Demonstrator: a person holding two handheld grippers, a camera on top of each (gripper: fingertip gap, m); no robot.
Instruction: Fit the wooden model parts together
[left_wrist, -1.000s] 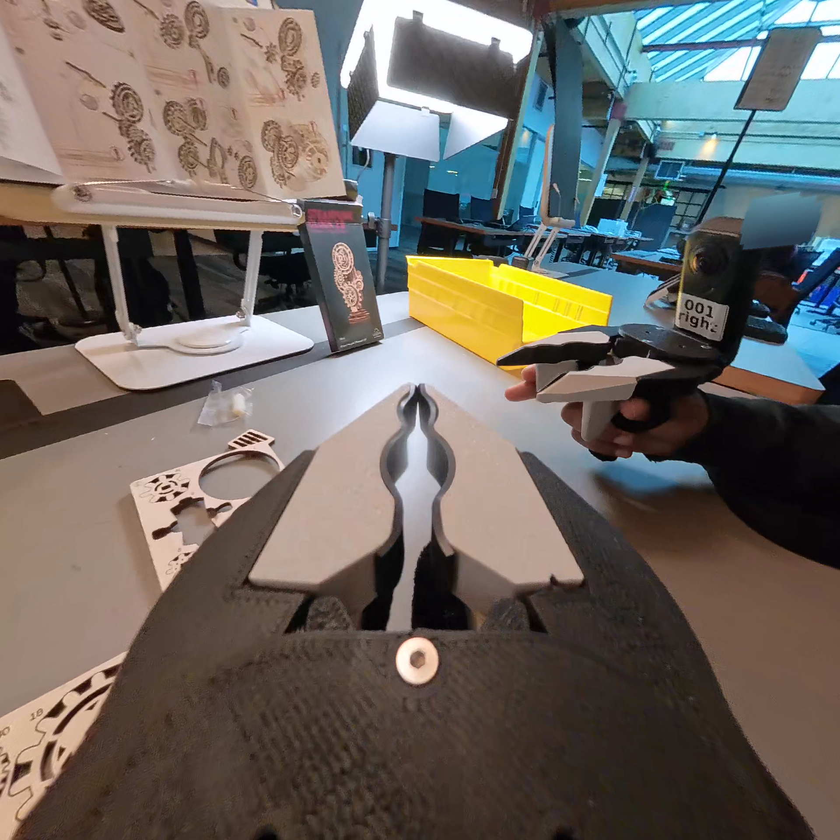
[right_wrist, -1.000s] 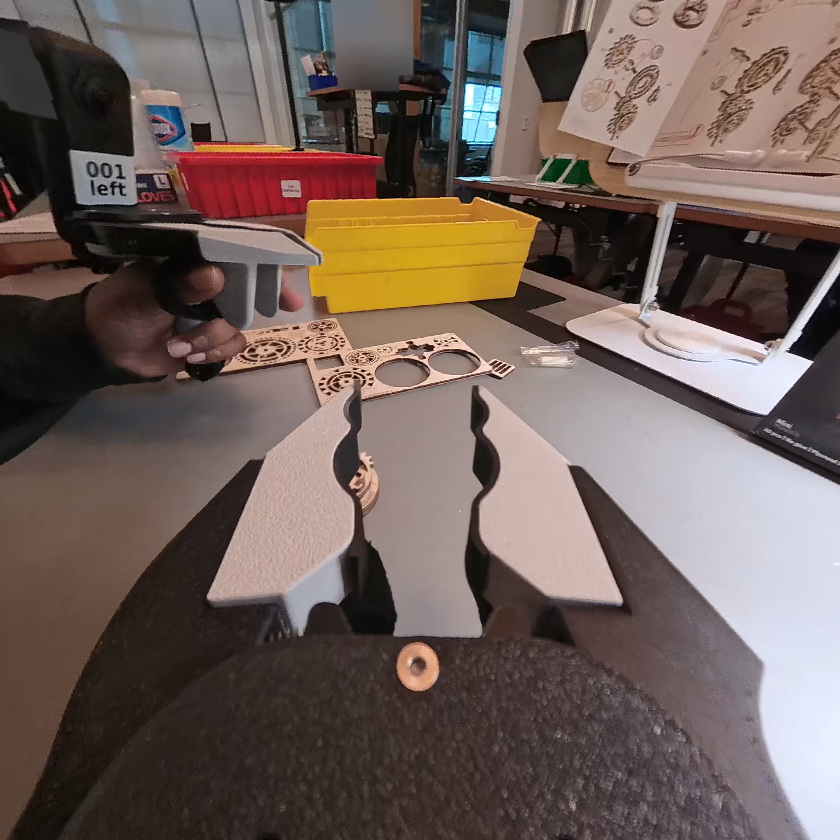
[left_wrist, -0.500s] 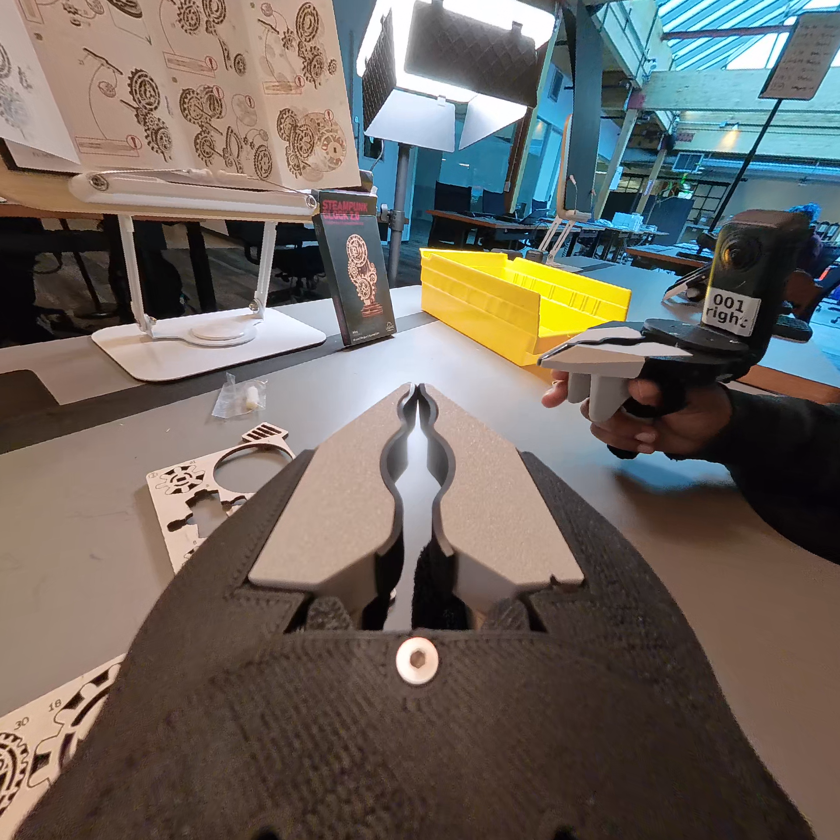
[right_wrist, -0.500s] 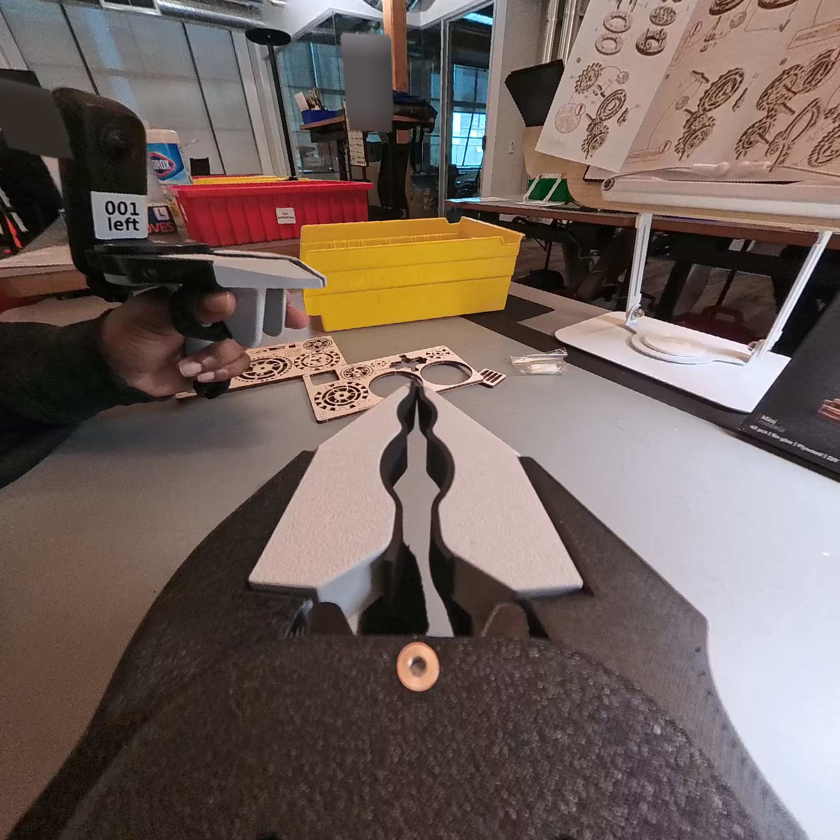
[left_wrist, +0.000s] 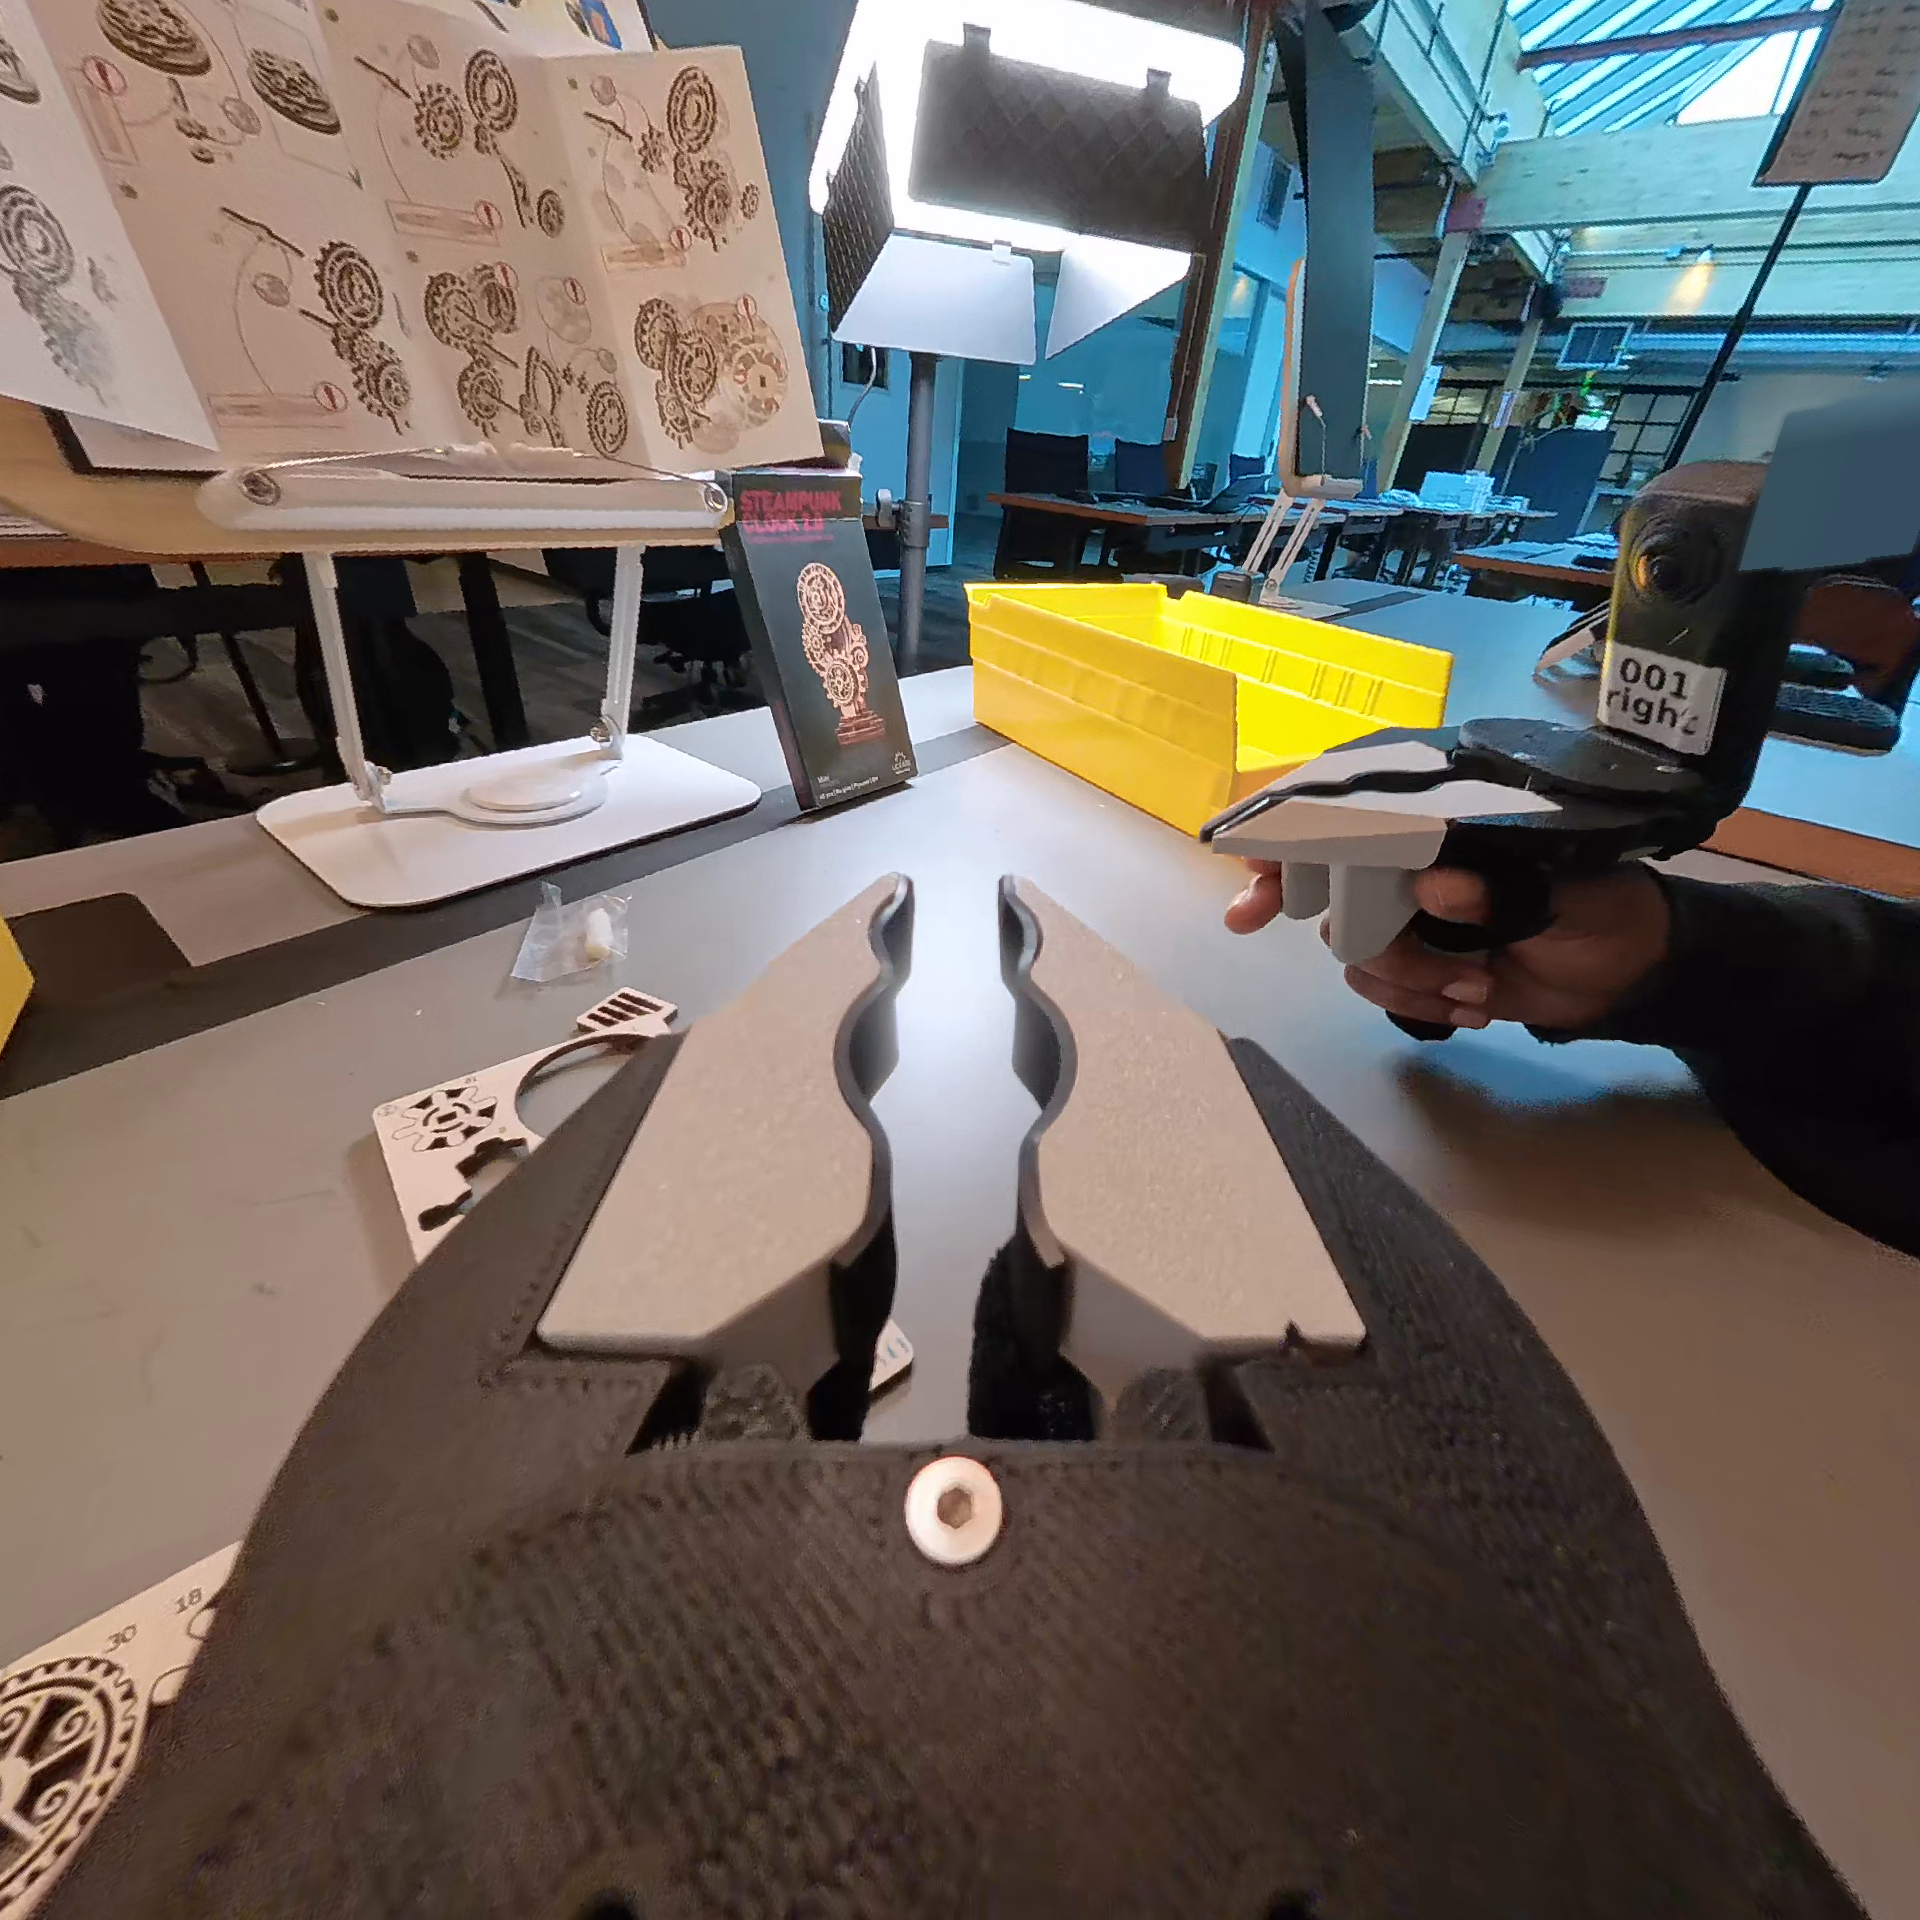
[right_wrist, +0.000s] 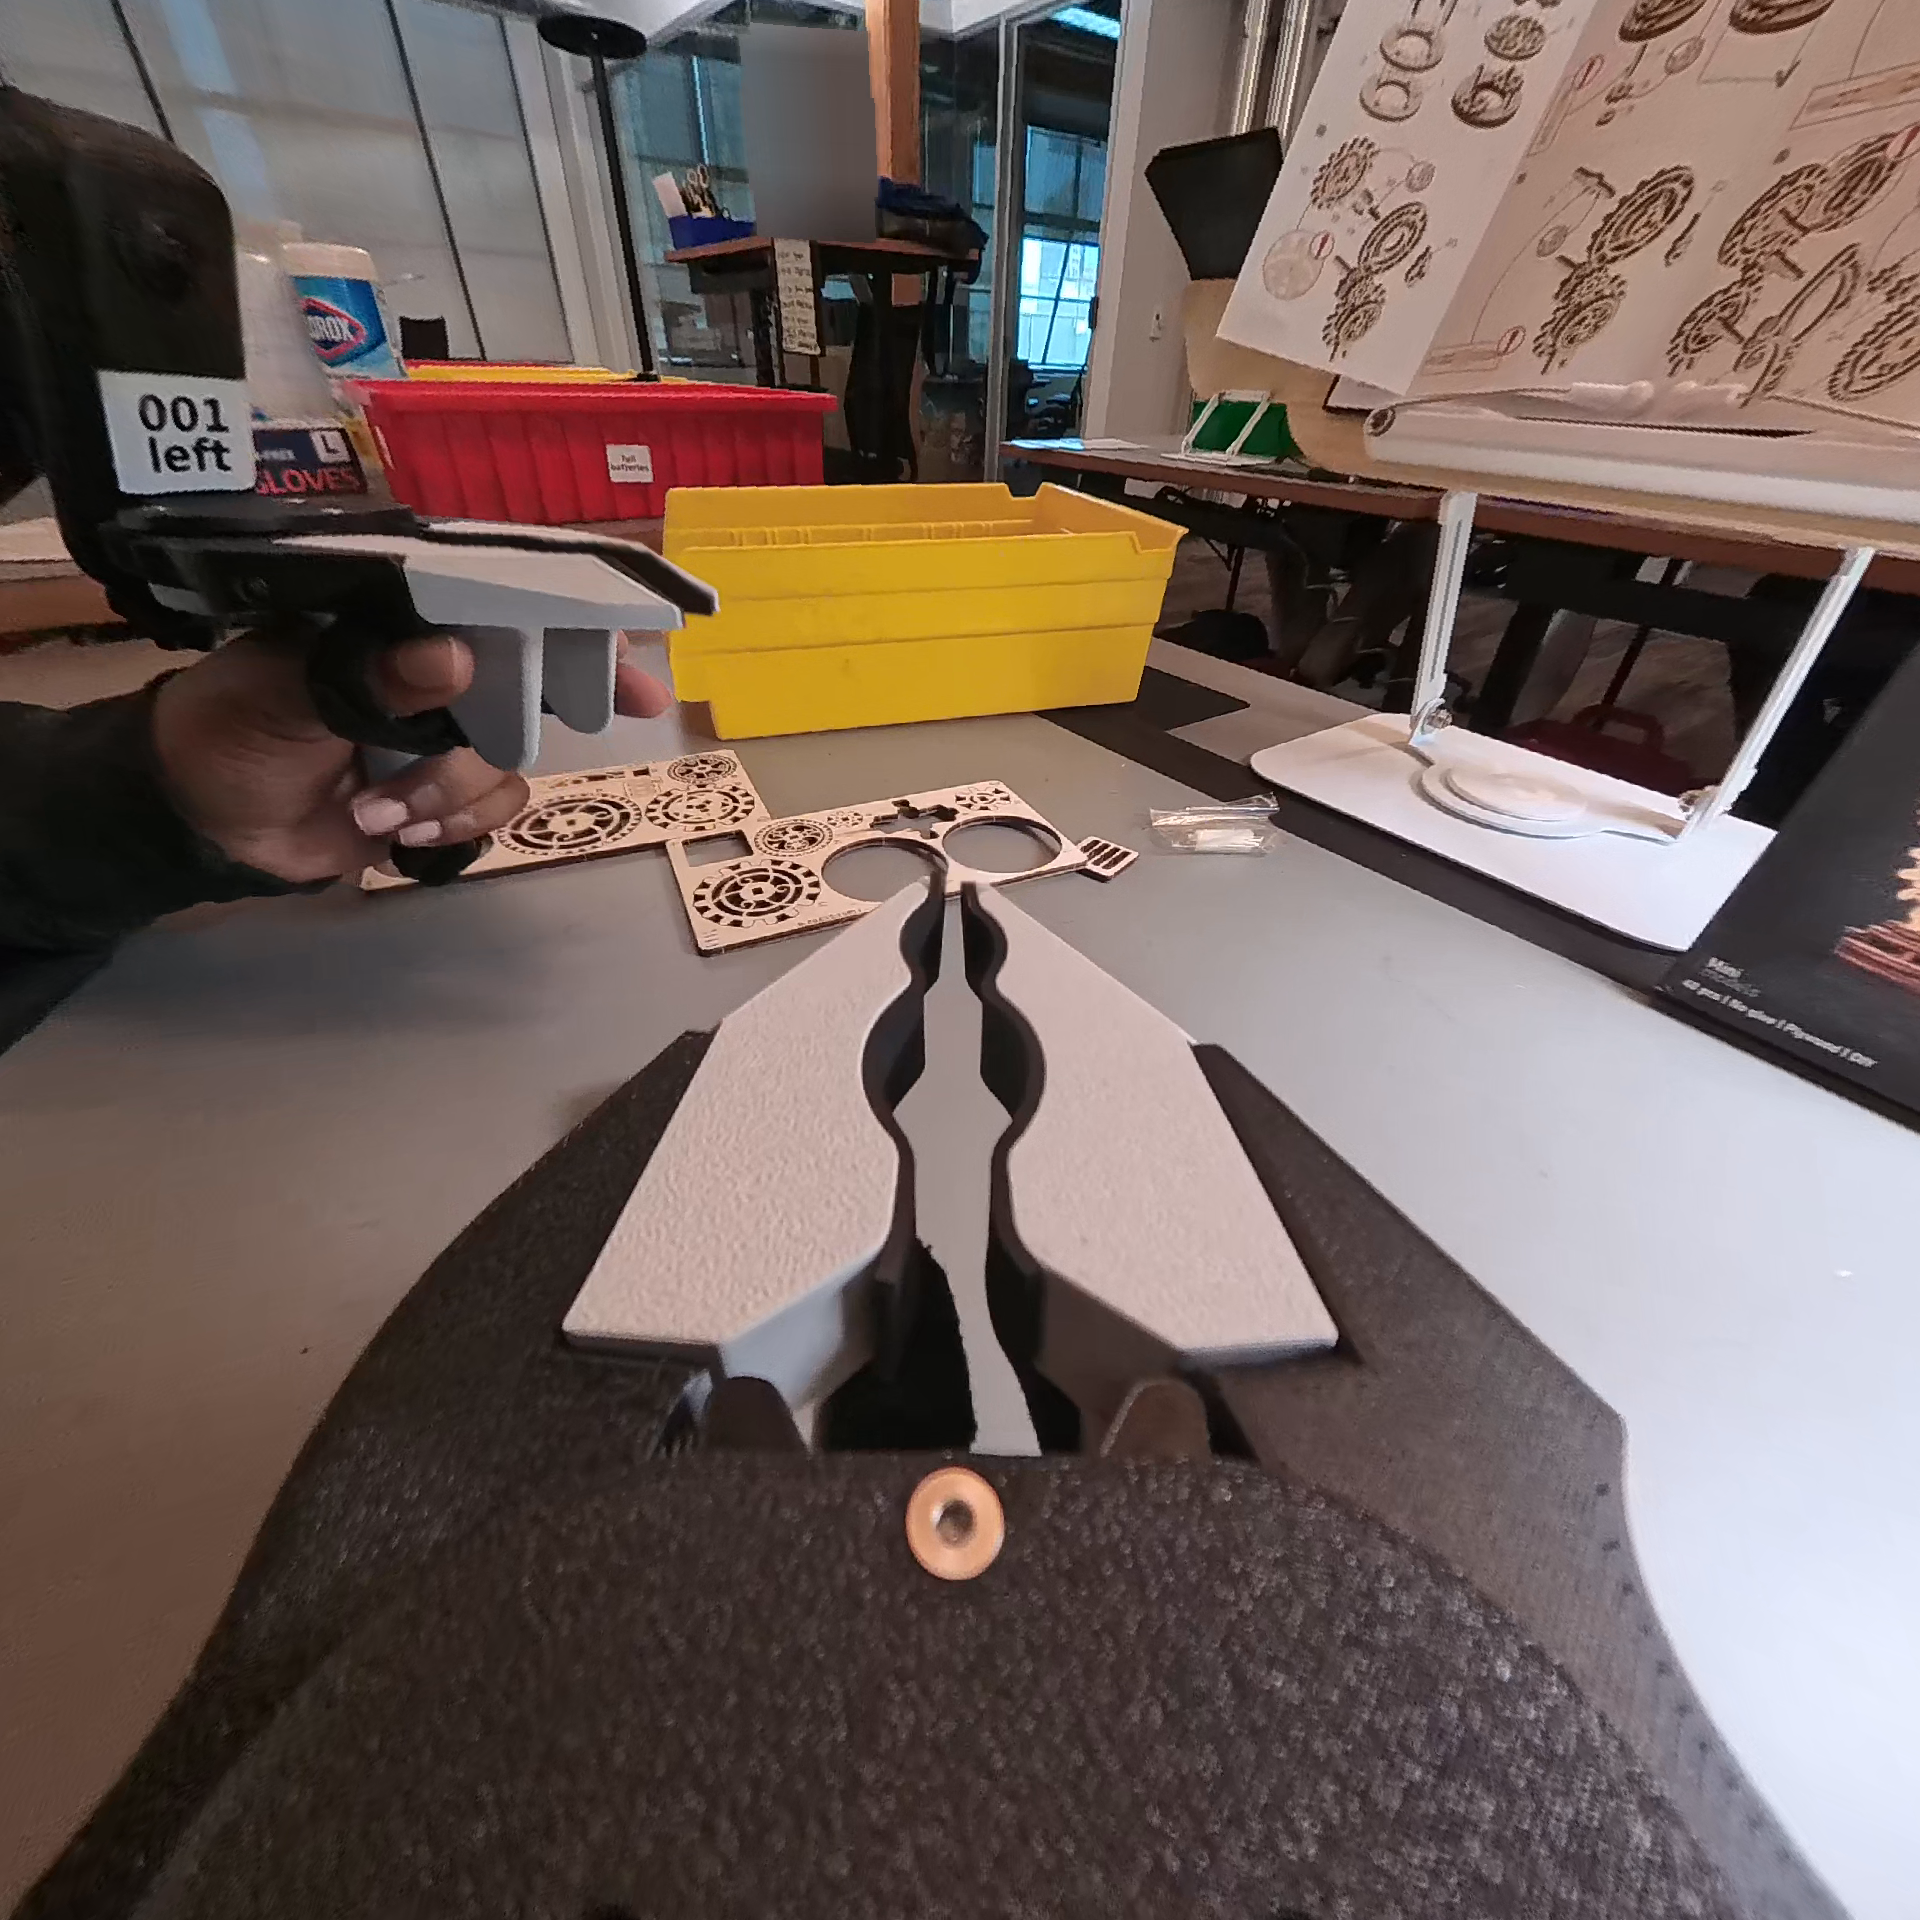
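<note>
The left gripper (left_wrist: 954, 902) is held above the grey table (left_wrist: 156, 1247) with its jaws parted and nothing between them. Just to its left, partly hidden under its body, a laser-cut wooden parts sheet (left_wrist: 457, 1117) with round cut-outs is seen flat on the table; a second sheet (left_wrist: 62, 1745) is seen at the near left edge. Ahead and left of the tips, a small clear bag (left_wrist: 577, 935) lies near the white base of a document stand (left_wrist: 499, 810), on which an instruction sheet (left_wrist: 416, 239) is propped. A dark kit box (left_wrist: 821, 644) stands upright beyond it, and a yellow bin (left_wrist: 1195, 675) is placed farther ahead to the right.

The right gripper (right_wrist: 954, 891) is held with its jaws closed to a thin slit, empty. Just past its tips the wooden parts sheet (right_wrist: 790, 862) is seen, with the second sheet (right_wrist: 613, 821) touching it on the left, below the left gripper (right_wrist: 665, 603) and the hand (right_wrist: 312, 769) holding it. A stacked yellow bin (right_wrist: 914, 613) and a red bin (right_wrist: 592, 447) are seen farther off.
</note>
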